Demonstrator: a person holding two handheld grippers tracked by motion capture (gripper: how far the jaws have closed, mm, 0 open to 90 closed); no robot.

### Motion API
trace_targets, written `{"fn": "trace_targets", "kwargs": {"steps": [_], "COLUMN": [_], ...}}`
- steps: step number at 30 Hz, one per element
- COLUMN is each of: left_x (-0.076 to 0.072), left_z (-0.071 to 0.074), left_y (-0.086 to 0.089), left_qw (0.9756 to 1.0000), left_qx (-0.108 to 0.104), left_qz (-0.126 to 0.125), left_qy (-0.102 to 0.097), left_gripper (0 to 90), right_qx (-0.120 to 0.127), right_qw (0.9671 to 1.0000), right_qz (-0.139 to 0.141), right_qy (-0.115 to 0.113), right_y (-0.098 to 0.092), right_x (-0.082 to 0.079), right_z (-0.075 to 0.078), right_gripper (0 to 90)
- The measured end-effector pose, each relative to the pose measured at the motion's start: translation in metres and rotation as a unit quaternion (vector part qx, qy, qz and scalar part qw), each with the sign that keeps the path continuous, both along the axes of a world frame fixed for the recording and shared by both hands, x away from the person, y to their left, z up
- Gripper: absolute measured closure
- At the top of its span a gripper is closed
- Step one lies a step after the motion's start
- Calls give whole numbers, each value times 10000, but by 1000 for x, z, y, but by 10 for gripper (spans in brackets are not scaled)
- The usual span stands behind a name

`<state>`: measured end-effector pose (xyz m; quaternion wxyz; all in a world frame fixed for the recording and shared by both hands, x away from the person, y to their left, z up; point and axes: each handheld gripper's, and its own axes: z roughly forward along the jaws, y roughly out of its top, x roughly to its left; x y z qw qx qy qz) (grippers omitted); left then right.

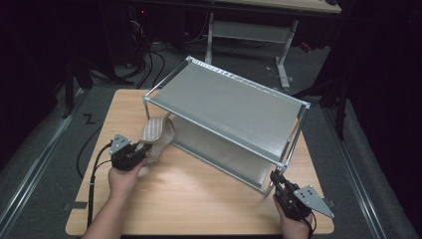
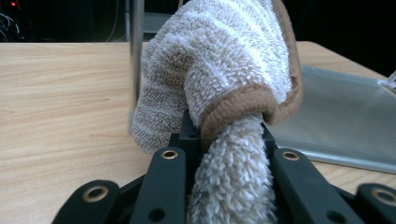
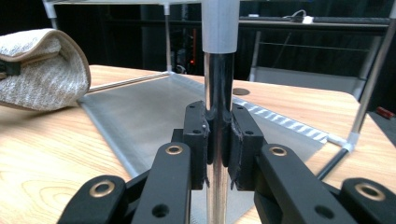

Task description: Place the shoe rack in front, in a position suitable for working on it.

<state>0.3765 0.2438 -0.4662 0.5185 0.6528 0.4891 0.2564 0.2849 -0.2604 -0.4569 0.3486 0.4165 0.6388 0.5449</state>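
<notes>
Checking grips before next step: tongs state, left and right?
Left tongs: closed on the towel.
Right tongs: closed on the rack post.

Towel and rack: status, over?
Left gripper shut on the towel, beside the rack's lower shelf. Right gripper shut on the rack's front post. Rack's near-left post stands close by the towel.

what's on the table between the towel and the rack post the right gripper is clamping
Bare wooden table in the high view; the rack's lower shelf runs along behind that stretch. The towel and the post are apart.
</notes>
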Motion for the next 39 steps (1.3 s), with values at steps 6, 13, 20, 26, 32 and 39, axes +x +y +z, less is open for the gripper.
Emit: {"fn": "trace_targets", "kwargs": {"steps": [6, 13, 20, 26, 32, 39], "left_x": [-25, -48, -58, -60, -63, -61], "left_z": [4, 1, -10, -8, -8, -9], "left_y": [1, 0, -4, -7, -9, -12], "left_qw": [9999, 9995, 9996, 9991, 9991, 9990], "left_qx": [3, -123, -82, -89, -16, -12], "left_qz": [-85, -145, -243, -349, -359, -405], "left_qy": [-139, -251, -150, -217, -204, -187], "left_gripper": [736, 732, 730, 727, 727, 724], "right_qx": [-51, -181, -176, -278, -363, -206], "right_qw": [9996, 9984, 9971, 9944, 9943, 9955], "right_qz": [265, 526, 747, 1015, 997, 904], "right_qy": [-28, -54, -8, 0, 42, -198], "right_y": [12, 24, 37, 51, 52, 50], "right_x": [1, -1, -5, -8, -9, -10], "right_z": [0, 1, 2, 3, 14, 22], "right_gripper": [801, 808, 809, 809, 749, 737]}}
